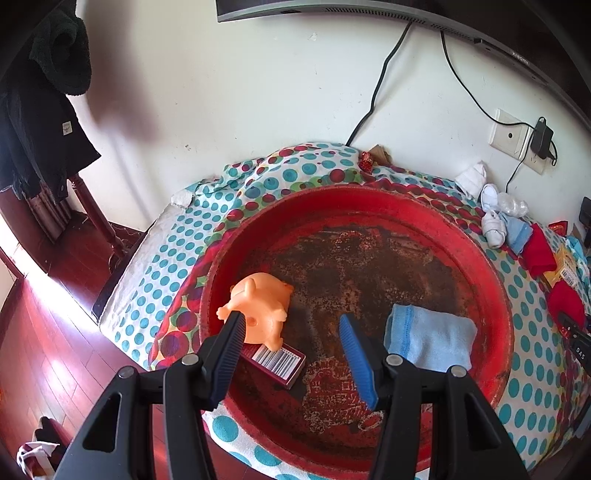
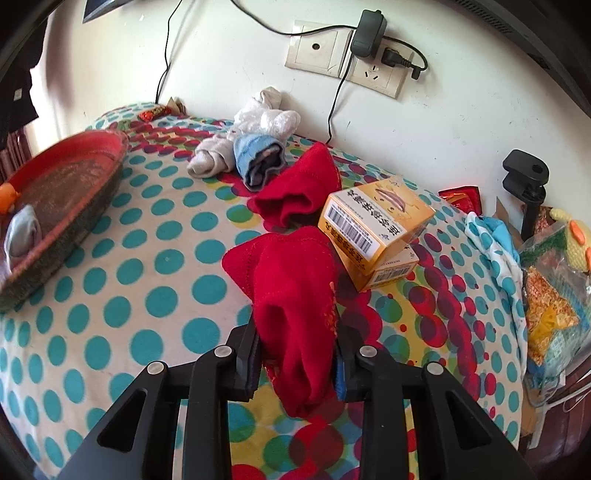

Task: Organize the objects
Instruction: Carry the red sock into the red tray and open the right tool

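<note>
A round red basket (image 1: 491, 295) sits on the dotted cloth. Inside lie an orange toy pig (image 1: 264, 306), a dark red barcoded box (image 1: 279, 363) and a folded light blue sock (image 1: 430, 338). My left gripper (image 1: 291, 325) is open and empty above the basket, its left finger beside the pig. My right gripper (image 2: 297, 354) is shut on a red sock (image 2: 291, 291) over the cloth. Beyond it lie a second red sock (image 2: 295, 192), two stacked yellow boxes (image 2: 373, 225), a blue sock (image 2: 258, 158) and white socks (image 2: 258, 122). The basket (image 2: 92, 192) is at far left.
The table stands against a white wall with power sockets (image 2: 343, 55) and cables. A black clamp (image 2: 524, 177), bags of items (image 2: 550, 295) and a patterned cloth (image 2: 491, 243) crowd the right edge. A TV (image 1: 369, 11) hangs above. Dark wood floor (image 1: 44, 332) lies left.
</note>
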Tool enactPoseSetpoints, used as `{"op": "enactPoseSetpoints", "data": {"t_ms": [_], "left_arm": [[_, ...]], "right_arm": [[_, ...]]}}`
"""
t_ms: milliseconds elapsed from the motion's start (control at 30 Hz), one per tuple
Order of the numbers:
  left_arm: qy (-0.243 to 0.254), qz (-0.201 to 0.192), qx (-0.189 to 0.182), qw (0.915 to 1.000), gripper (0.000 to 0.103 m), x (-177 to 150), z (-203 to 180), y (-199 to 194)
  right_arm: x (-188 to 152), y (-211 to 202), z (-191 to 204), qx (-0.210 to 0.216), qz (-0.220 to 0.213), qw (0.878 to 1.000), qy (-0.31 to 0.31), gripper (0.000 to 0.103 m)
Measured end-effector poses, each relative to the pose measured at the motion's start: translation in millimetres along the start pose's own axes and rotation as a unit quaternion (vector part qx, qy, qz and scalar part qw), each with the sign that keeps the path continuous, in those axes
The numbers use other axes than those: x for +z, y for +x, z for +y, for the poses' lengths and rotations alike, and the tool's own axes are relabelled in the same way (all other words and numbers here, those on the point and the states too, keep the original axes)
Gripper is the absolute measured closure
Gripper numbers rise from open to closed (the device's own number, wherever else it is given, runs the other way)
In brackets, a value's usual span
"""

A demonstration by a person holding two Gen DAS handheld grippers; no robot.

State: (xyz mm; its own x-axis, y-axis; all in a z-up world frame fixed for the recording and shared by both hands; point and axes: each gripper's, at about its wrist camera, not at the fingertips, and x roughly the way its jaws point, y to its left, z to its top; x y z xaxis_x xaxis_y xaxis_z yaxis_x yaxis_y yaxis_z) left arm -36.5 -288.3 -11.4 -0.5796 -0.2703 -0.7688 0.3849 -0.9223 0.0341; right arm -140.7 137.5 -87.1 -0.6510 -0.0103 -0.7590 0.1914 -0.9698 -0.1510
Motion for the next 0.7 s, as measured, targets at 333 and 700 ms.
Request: {"op": "enactPoseSetpoints", "data": {"t_ms": [333,700], "left_arm": [[-0.067,0.007,0.022,0.9975,0.048,2,31,-2],[-0.091,0.023,0.040,0.9948,0.048,1,36,0]], "right_arm": [[21,-22,30,0.056,-0.023,0.998,-0.020,0.075],[31,-39,58,0.123,-0.036,0.989,-0.073,0.075]]}}
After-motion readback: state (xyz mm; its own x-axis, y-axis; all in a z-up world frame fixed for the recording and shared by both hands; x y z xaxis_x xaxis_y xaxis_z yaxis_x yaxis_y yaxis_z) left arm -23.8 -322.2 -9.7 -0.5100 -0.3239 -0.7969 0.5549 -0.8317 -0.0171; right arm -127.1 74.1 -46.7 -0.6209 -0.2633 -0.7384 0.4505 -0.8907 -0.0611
